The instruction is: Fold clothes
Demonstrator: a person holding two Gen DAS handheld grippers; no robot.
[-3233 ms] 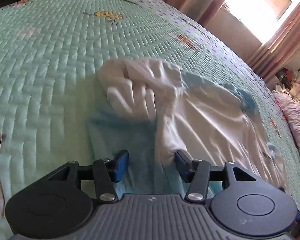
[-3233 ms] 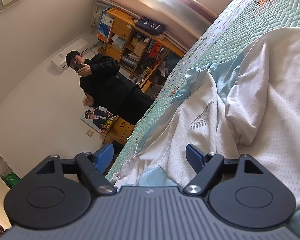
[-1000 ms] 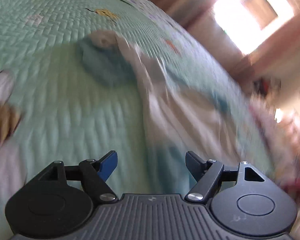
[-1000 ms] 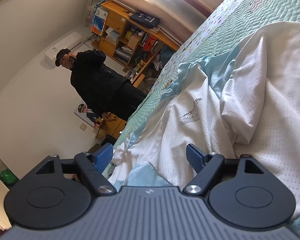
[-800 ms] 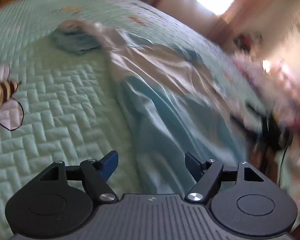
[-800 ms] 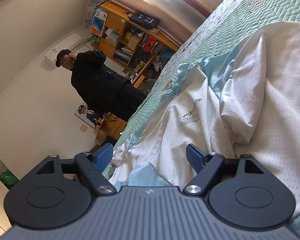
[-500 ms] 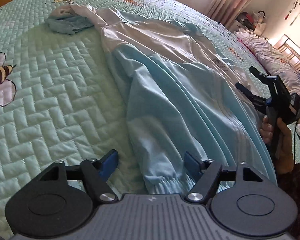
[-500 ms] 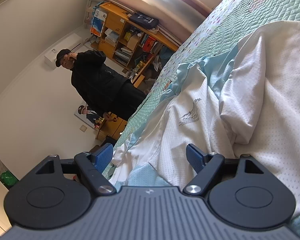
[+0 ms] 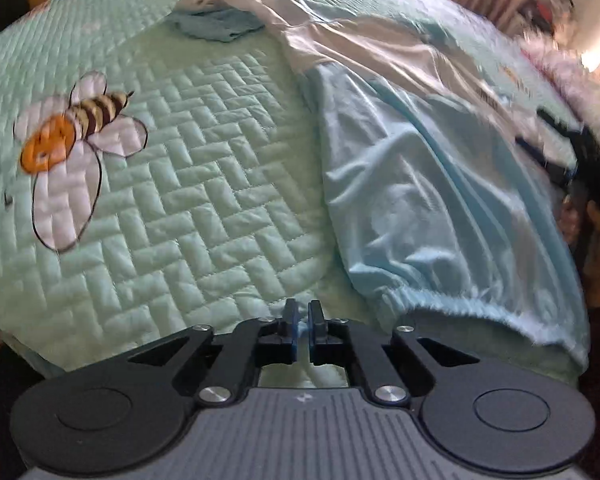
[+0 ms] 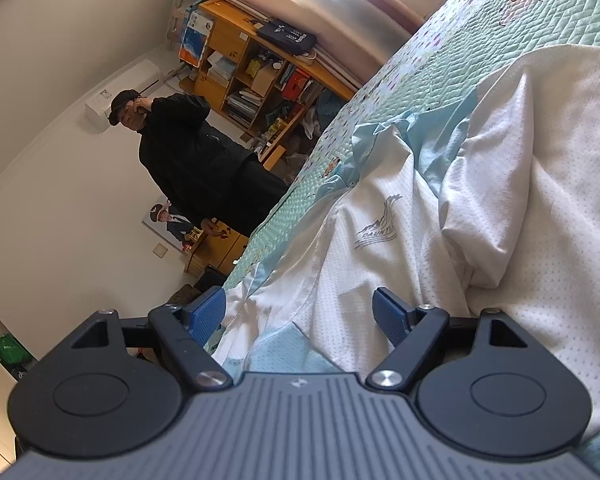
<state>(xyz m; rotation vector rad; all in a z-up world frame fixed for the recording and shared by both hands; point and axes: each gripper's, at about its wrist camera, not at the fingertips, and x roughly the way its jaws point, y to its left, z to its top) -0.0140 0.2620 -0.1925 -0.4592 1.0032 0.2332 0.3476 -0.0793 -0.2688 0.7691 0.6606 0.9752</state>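
A light-blue and white jacket (image 9: 420, 208) lies spread along the right side of the bed, its gathered elastic cuff (image 9: 440, 296) nearest the left wrist camera. My left gripper (image 9: 303, 308) hovers over bare quilt just left of that cuff. Its jaws are closing, almost together, with nothing between them. My right gripper (image 10: 300, 312) is open and low over the jacket's white mesh part (image 10: 380, 248), with fabric lying below and between its fingers, unpinched. The left wrist view shows the right gripper (image 9: 556, 148) at the jacket's far right, held by a hand (image 9: 596, 248).
The mint quilted bedspread (image 9: 204, 200) carries a bee motif (image 9: 72, 128) to the left. A crumpled blue bunch of cloth (image 9: 216, 26) lies at the far end. A person in black (image 10: 192, 160) stands beside the bed near a wooden shelf (image 10: 252, 72).
The left gripper swept back along the jacket from its bunched far end to the cuff, and its jaws went from wide open to nearly together. The right gripper stayed still and open.
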